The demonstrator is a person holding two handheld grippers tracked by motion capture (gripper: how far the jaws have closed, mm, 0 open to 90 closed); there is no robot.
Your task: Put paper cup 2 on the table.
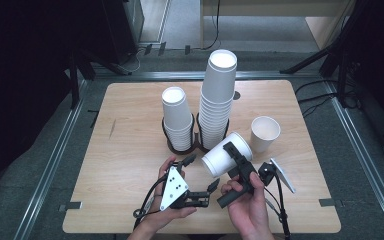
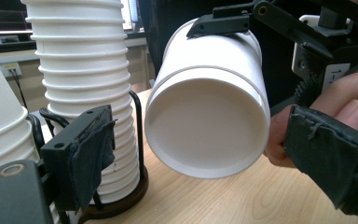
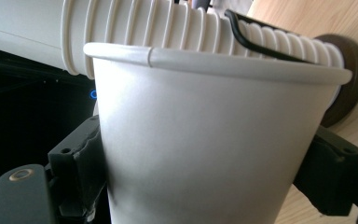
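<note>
High view: right gripper [image 1: 231, 156] clamps an empty paper cup [image 1: 225, 156]; left gripper [image 1: 201, 176] gapes, holding nothing.

**Two hands, two grippers, low over the near edge of the table**

Both forearms come in from the near side. The left hand [image 1: 166, 202] cradles the left gripper [image 1: 200, 176] from beneath, its grey three-cornered plate facing up and its body lying nearly level, pointing toward the right hand. Its two black jaws stand apart, with nothing pressed between their cloth-covered pads [image 2: 89, 156]. The right hand [image 1: 247, 202] wraps around the right gripper [image 1: 232, 155] and tilts it up and away from the person. Its jaws are closed tight on something held between them, one jaw on either side. A cable trails from each gripper.
</note>
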